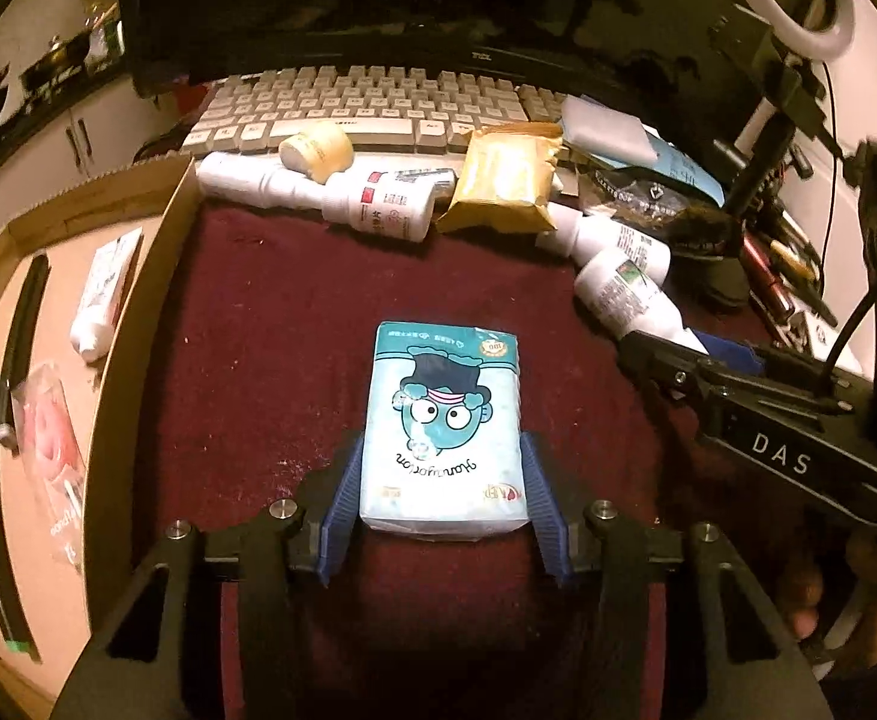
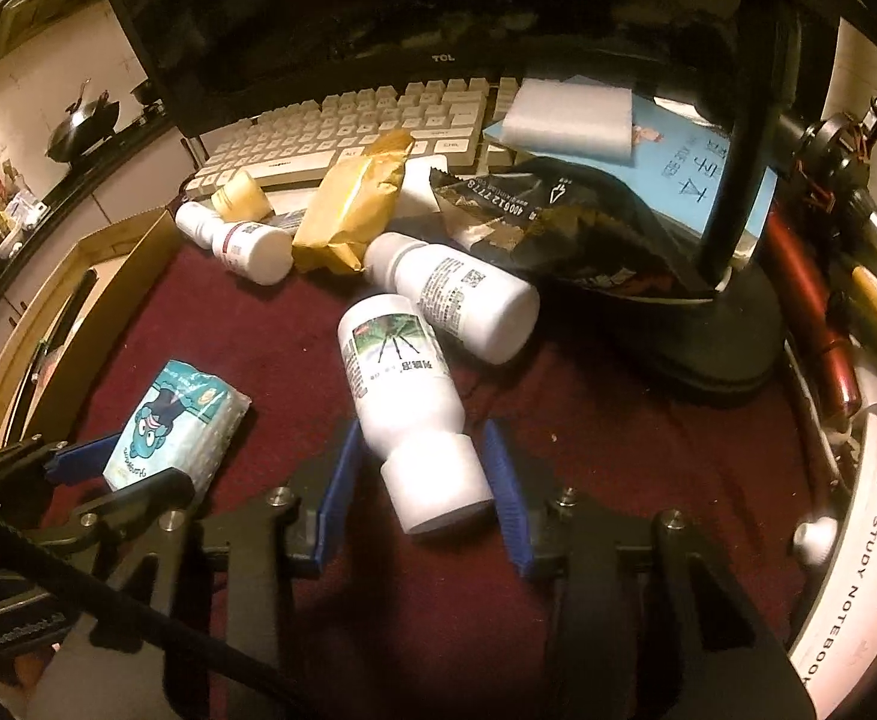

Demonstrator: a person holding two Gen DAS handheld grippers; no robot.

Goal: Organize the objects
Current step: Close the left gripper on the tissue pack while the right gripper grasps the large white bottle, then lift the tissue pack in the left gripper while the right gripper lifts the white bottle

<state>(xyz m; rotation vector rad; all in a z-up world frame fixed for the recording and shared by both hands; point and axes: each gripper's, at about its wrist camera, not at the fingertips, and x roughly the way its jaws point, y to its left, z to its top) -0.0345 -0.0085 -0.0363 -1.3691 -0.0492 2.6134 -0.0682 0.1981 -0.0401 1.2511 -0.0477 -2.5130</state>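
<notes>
Box at nine o'clock holds few items; left gripper clamps tissue pack; right gripper clamps bottle; clutter at twelve o'clock remains.

Table with dark red cover, cluttered.
Tissue pack at centre; white bottles, yellow packet and keyboard at 12 o'clock; cardboard box at 9 o'clock.

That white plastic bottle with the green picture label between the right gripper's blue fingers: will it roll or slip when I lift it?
The white plastic bottle with the green picture label lies on its side, so it would probably roll if nudged. The right gripper brackets its narrower smooth cap end, so the body may droop or slip. It looks rigid, unlikely to crush.
</notes>
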